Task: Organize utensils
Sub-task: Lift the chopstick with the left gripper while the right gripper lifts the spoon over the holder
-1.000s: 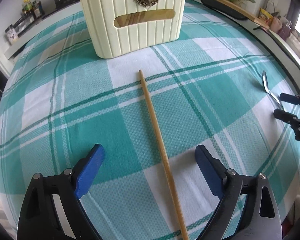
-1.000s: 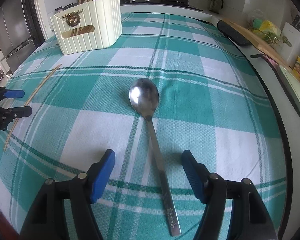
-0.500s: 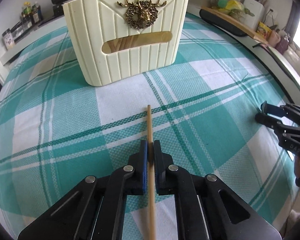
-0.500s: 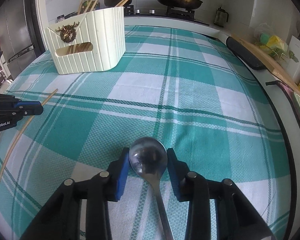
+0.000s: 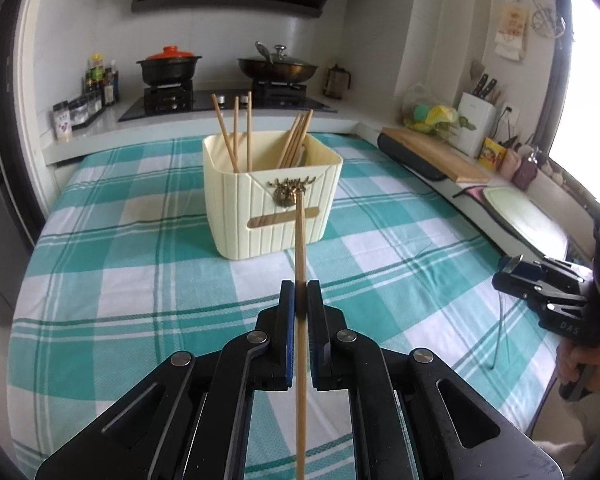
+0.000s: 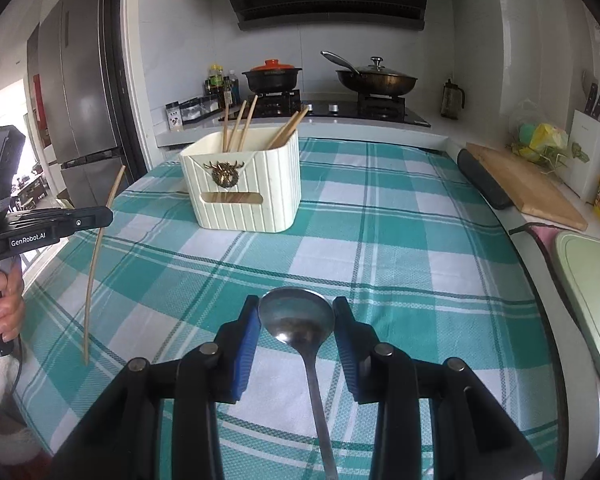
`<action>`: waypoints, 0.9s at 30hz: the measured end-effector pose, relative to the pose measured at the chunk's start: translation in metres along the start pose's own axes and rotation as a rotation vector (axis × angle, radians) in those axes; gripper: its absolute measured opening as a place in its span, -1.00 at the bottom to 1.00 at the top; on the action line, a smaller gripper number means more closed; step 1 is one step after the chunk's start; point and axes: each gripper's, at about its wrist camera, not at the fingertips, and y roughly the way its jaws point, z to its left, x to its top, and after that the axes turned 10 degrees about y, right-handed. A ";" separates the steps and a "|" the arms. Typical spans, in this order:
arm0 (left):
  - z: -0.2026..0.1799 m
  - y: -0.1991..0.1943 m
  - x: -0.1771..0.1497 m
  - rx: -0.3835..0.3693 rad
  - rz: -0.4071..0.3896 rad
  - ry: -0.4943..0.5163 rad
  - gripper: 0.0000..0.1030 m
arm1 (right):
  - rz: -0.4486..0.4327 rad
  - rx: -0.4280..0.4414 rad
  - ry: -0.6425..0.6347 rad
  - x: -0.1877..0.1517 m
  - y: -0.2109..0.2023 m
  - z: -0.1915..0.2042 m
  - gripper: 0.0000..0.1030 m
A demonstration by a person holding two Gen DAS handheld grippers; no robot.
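Observation:
My left gripper (image 5: pixel 300 296) is shut on a wooden chopstick (image 5: pixel 300 248) and holds it lifted above the table, its tip pointing toward the cream utensil holder (image 5: pixel 272 208). The holder has a brass deer emblem and several chopsticks standing in it. My right gripper (image 6: pixel 296 316) is shut on a metal spoon (image 6: pixel 300 320) by its bowl, raised above the table. In the right wrist view the left gripper (image 6: pixel 96 216) holds the chopstick (image 6: pixel 96 256) upright at the left, and the holder (image 6: pixel 244 188) stands ahead. The right gripper (image 5: pixel 512 276) shows at the right of the left wrist view.
The table has a teal and white checked cloth (image 5: pixel 140 280). A wooden cutting board (image 6: pixel 524 184) and a green tray (image 6: pixel 592 300) lie along the right counter. A stove with a red-lidded pot (image 5: pixel 170 66) and a pan (image 5: pixel 278 66) is behind the table. A fridge (image 6: pixel 80 112) stands at the left.
Both grippers closed on their utensils on the cloth and have lifted them. The views have risen and tilted up, and the holder now sits farther away.

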 end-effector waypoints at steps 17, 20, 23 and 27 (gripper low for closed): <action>0.002 -0.036 0.007 -0.031 -0.088 -0.053 -0.91 | -0.083 0.035 0.022 0.021 -0.034 0.006 -0.29; 0.003 -0.037 0.008 -0.042 -0.094 -0.064 -0.91 | -0.084 0.035 0.022 0.025 -0.033 0.005 -0.29; 0.006 -0.039 0.010 -0.051 -0.100 -0.072 -0.91 | -0.086 0.037 0.022 0.030 -0.033 0.005 -0.29; 0.007 -0.041 0.013 -0.049 -0.107 -0.075 -0.91 | -0.089 0.044 0.029 0.036 -0.036 0.005 -0.29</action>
